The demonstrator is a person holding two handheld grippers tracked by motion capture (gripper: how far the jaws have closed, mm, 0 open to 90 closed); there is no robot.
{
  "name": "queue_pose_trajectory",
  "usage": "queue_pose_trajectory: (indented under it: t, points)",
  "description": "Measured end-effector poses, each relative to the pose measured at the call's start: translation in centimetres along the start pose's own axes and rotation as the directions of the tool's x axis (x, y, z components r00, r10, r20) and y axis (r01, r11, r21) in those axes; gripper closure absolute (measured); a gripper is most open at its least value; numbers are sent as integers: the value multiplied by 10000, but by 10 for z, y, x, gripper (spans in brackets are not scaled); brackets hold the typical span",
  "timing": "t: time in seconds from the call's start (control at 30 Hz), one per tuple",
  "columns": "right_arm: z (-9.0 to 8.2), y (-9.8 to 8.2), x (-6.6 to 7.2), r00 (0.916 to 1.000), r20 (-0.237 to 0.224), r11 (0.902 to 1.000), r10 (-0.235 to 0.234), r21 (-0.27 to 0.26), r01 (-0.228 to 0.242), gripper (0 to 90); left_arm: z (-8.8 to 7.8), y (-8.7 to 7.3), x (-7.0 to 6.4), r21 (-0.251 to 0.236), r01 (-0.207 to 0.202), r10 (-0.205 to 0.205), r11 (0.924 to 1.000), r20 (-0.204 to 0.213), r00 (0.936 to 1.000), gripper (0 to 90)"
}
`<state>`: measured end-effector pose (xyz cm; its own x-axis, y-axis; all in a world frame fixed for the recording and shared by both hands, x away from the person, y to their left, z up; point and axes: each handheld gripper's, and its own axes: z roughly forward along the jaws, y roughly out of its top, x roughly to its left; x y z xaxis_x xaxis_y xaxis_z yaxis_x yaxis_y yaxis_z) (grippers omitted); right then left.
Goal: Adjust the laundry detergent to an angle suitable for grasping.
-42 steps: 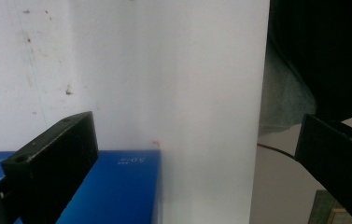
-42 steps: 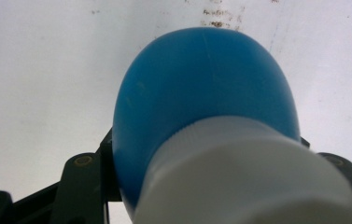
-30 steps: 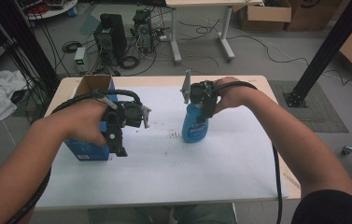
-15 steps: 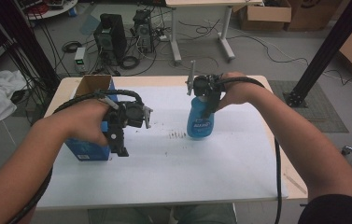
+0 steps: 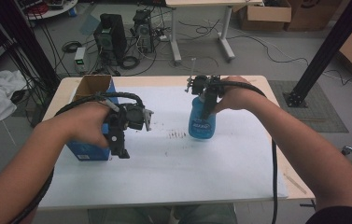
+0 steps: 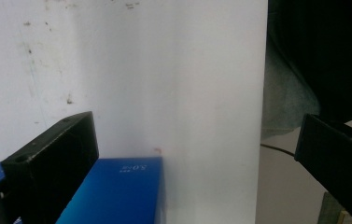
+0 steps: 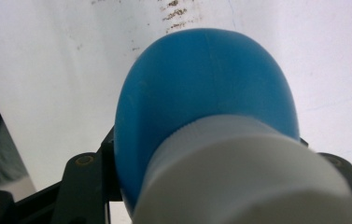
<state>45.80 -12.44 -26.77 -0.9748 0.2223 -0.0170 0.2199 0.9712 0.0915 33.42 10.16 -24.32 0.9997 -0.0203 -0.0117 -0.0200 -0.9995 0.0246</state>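
Two hands over a white table: the right gripper (image 5: 205, 100) points down, clamped around a blue bottle's (image 5: 201, 122) neck; the left gripper (image 5: 119, 140) hangs wide open beside a blue box (image 5: 88, 150).

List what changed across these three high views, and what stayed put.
The right hand-held gripper carried the blue bottle a little toward the table's far edge, and still clamps its neck. The bottle stands upright on the white table, as before. The left hand-held gripper stayed beside the blue box, jaws open, holding nothing. The box has not moved.
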Motion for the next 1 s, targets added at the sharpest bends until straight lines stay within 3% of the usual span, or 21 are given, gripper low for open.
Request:
queue_pose_trajectory:
  t: [0.2,0.4,0.7,0.83,1.0]
  points:
    - [5,-2,8,9975,-38,9975,707,11,-707,401,1,1,-2,-26,-58,58,10000,-40,10000,1]
    - [10,-2,12,9872,139,9873,1589,-32,-1589,401,2,1,-3,-43,-89,89,10000,-68,9999,1]
    - [17,-1,16,9561,221,9563,2923,-96,-2922,402,3,2,-4,-11,-82,82,10000,-73,9999,1]
    - [16,-1,16,9461,377,9469,3216,-130,-3213,402,4,2,-4,-43,-112,111,9999,-92,9999,1]
    - [19,-7,5,9207,64,9205,3902,-215,-3900,402,5,2,-6,-250,-148,145,9996,-125,9998,1]
